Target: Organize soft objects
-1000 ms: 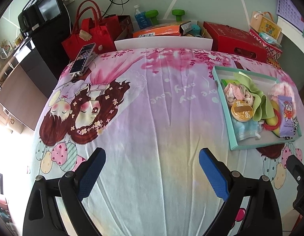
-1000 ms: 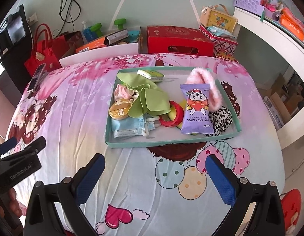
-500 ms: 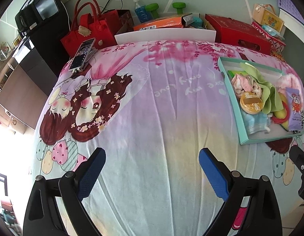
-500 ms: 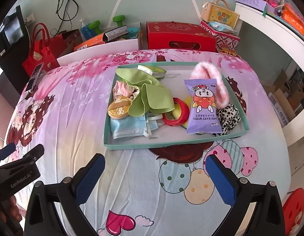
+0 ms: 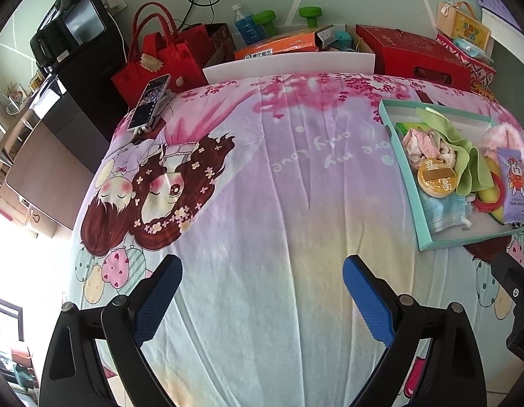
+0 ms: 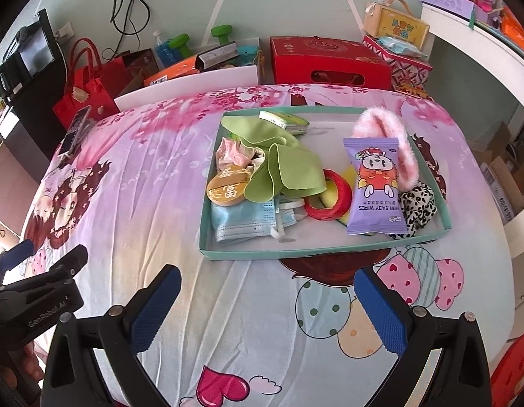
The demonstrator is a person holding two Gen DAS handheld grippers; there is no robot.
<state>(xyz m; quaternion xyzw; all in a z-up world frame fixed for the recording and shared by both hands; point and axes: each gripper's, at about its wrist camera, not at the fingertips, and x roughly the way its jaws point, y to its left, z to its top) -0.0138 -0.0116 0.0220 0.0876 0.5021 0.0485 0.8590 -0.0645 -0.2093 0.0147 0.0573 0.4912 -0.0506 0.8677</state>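
The left hand-held gripper (image 5: 260, 291) is held with its jaws spread wide and empty above bare printed sheet on the bed (image 5: 248, 203). The right hand-held gripper (image 6: 267, 302) is likewise spread wide and empty. Over the last second, the teal tray (image 6: 297, 253) is seen to have shifted toward 3 o'clock in the left wrist view and to have drawn nearer at 12 o'clock in the right wrist view. All soft objects are contained in the tray: green cloth (image 6: 289, 169), blue face mask (image 6: 243, 220), pink fluffy headband (image 6: 394, 139), leopard scrunchie (image 6: 419, 205) and baby wipes pack (image 6: 375, 188), piled unsorted. The approach suggests a grasp by the right hand-held gripper; which item is intended cannot be determined.
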